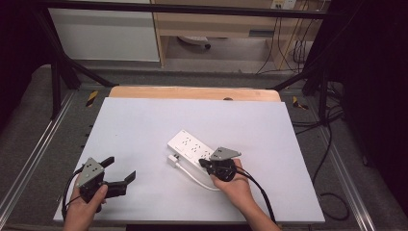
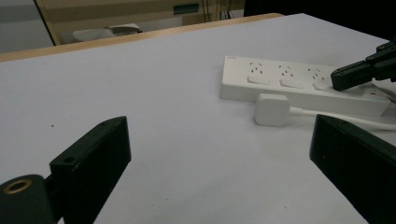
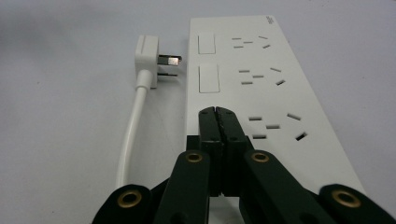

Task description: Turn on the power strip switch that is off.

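The right hand-held gripper [image 3: 218, 114] is seen fully closed, empty, its tips pressed on the white plastic power strip [image 3: 261, 88] lying mid-desk [image 1: 144, 125]. The left hand-held gripper [image 1: 120, 172] is held wide open, empty, above the desk's near-left corner.

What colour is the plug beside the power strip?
White plug with metal prongs; clearest in the right gripper view.

Your left gripper [image 1: 121, 175] and right gripper [image 1: 204, 163] are black, each with a grey three-cornered plate on top and a black cable behind. The linkage arms have brass-coloured rivets. Your forearms are without sleeves.
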Demonstrator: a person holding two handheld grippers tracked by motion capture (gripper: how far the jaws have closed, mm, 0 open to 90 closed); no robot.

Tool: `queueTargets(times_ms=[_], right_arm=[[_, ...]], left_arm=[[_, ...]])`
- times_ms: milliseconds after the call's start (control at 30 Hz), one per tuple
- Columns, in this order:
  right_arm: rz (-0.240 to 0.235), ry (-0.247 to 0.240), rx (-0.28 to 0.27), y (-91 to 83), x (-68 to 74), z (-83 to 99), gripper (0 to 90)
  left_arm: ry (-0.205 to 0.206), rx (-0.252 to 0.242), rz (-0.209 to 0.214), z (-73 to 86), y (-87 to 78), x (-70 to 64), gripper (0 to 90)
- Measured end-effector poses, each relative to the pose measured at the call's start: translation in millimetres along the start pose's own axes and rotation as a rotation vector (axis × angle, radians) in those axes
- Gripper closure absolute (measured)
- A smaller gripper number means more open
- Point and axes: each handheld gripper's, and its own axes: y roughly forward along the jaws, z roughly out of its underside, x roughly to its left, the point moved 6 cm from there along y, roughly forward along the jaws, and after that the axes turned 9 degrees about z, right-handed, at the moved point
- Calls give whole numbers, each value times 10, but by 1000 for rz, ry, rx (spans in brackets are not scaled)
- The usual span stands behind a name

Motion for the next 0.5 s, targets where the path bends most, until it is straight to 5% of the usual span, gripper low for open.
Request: queueTargets(times_ms=[500], right_arm=[[-2, 2, -2, 7, -1, -4, 900]], left_arm=[[5, -2, 0, -6, -6, 9, 54]])
